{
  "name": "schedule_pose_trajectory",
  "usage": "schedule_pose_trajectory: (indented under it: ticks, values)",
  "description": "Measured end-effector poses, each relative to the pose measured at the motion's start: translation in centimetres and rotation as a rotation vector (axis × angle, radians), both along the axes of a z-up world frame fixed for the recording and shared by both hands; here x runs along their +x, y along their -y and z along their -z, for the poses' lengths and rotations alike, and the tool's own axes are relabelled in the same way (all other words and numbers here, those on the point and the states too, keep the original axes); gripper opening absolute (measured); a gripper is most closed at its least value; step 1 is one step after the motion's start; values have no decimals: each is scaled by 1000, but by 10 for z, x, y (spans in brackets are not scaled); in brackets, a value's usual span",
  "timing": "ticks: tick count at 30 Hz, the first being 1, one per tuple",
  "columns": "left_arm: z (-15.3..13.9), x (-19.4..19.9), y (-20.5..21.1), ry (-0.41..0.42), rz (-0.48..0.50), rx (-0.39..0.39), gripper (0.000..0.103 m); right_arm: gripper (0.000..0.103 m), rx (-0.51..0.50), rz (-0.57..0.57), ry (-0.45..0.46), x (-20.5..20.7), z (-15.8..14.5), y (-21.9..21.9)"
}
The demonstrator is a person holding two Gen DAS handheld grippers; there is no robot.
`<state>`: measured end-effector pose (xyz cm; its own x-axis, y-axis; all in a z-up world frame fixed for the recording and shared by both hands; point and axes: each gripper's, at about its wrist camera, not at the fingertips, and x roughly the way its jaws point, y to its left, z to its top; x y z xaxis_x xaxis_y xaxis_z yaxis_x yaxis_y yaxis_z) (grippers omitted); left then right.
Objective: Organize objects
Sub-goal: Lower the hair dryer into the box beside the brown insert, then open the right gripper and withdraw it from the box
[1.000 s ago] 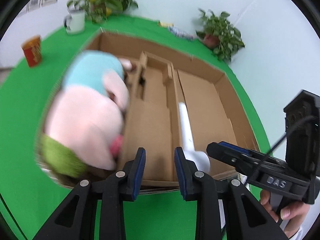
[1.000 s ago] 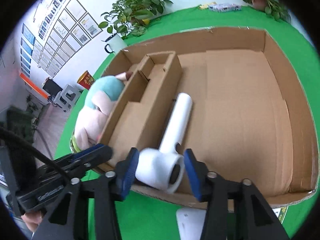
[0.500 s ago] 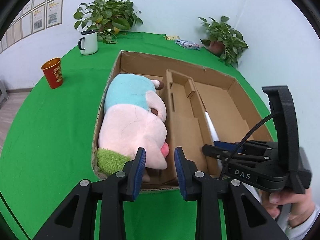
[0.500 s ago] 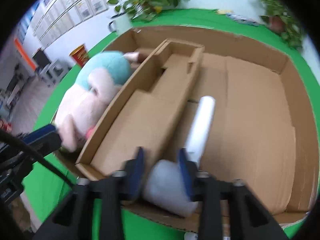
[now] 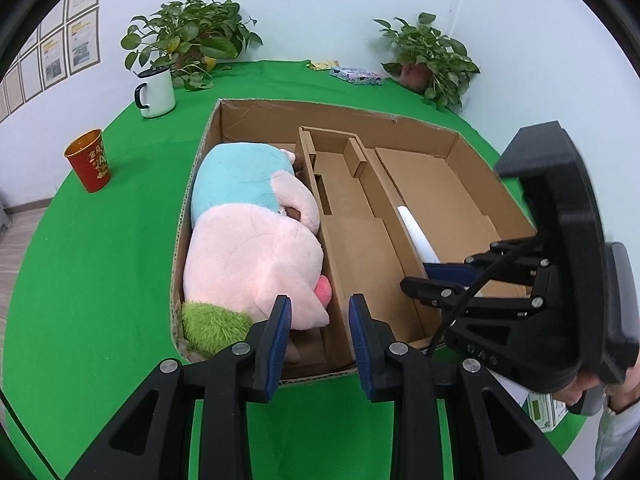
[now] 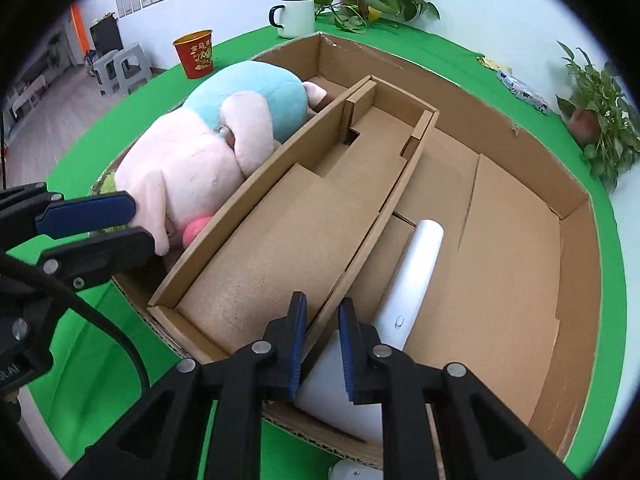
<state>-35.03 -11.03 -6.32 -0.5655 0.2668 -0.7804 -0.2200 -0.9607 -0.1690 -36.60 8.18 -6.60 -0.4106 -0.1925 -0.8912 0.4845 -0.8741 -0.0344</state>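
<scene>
The left gripper (image 5: 319, 330) is held with its jaws parted and nothing gripped. The right gripper (image 6: 322, 350) is held just beside it, jaws narrowly apart, empty.

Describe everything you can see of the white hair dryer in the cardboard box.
The white hair dryer looks like smooth matte plastic. It lies flat on the floor of the wide right compartment of the cardboard box, close beside the divider wall. Its slim rounded handle points toward the box's far end and carries a small oval switch; its fat barrel sits by the near wall. The right gripper hovers above the barrel, its jaws narrowly apart.
</scene>
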Motion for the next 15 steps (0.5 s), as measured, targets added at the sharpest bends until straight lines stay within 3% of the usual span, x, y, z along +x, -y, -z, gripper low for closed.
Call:
schedule_pose_trajectory:
  ticks: [3, 6, 9, 11, 15]
  values:
    - [0, 1, 2, -8, -3, -5, 28, 25, -126, 28, -1, 4, -14, -22]
    - [-1, 3, 3, -17, -4, -3, 28, 49, -205, 117, -39, 2, -31, -54]
    - [-4, 3, 2, -39, -7, -22, 28, 49, -237, 226, 21, -12, -22, -82]
    - [-3, 1, -2, -38, -4, -25, 28, 48, -219, 242, 59, -16, -9, -84]
    - [8, -2, -13, 7, 23, -24, 28, 32, -230, 252, 121, -16, 13, -83]
